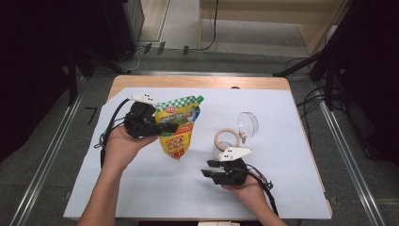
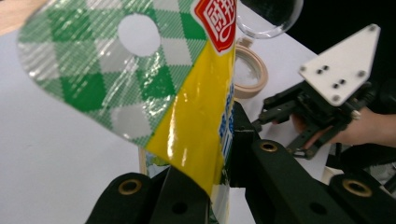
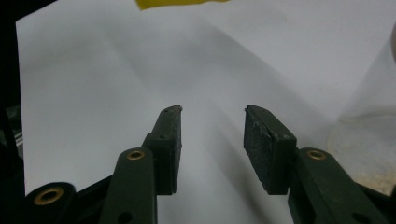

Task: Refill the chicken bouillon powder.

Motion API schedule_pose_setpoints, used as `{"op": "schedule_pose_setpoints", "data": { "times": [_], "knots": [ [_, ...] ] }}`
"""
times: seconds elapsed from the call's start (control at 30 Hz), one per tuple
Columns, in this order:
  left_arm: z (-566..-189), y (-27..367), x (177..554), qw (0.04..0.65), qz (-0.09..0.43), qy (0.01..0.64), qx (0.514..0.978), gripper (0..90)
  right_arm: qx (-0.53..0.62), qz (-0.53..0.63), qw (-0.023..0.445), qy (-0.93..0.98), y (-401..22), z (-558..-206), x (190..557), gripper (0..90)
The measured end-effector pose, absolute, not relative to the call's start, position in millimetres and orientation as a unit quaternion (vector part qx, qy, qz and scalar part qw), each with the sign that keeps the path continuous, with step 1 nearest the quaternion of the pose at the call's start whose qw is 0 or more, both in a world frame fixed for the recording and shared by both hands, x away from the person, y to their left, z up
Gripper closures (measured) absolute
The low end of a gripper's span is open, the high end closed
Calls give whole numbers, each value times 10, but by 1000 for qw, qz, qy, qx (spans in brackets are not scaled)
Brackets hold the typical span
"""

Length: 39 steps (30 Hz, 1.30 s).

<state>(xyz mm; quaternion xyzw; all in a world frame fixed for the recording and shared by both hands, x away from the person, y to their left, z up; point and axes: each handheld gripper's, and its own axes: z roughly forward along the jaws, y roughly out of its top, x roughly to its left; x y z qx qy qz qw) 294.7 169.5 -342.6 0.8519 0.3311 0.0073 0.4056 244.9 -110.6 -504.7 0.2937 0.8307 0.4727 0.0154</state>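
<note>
A yellow refill pouch with a green-and-white checked top and a green spout is lifted off the white sheet, left of centre. My left gripper is shut on its side, and in the left gripper view the black jaws pinch the pouch along its yellow edge. My right gripper hovers low at the front centre, pointing left, open. Its two pads stand apart with only white sheet between them. A yellow corner of the pouch shows at the top edge there.
A beige tape roll lies just behind the right gripper, with a clear plastic dome beyond it. The white sheet covers most of the wooden table. Dark stands and cables flank the table.
</note>
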Motion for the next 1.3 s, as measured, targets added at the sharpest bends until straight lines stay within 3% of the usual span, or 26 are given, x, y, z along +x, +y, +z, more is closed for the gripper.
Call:
{"op": "schedule_pose_setpoints", "data": {
  "times": [0.23, 0.33, 0.53, 0.73, 0.9, 1.3],
  "knots": [
    [-3370, 1663, 2863, 416, -8, 314, 854, 894, 302, 466, 26, 831, -968, -5047, 2512, 664],
    [-3343, 1626, 2800, 407, -11, 306, 860, 894, 300, 467, 41, 831, -850, -5030, 2519, 757],
    [-3297, 1539, 2705, 404, -24, 287, 868, 893, 298, 467, 62, 830, -711, -5038, 2528, 839],
    [-3251, 1491, 2644, 404, -43, 269, 873, 893, 312, 469, 76, 823, -721, -5080, 2590, 806],
    [-3281, 1473, 2648, 404, -81, 265, 872, 893, 286, 490, 96, 818, -704, -5067, 2534, 708],
    [-3369, 1459, 2731, 407, -68, 303, 859, 886, 200, 487, 136, 839, -615, -5036, 2316, 685]
  ]
}}
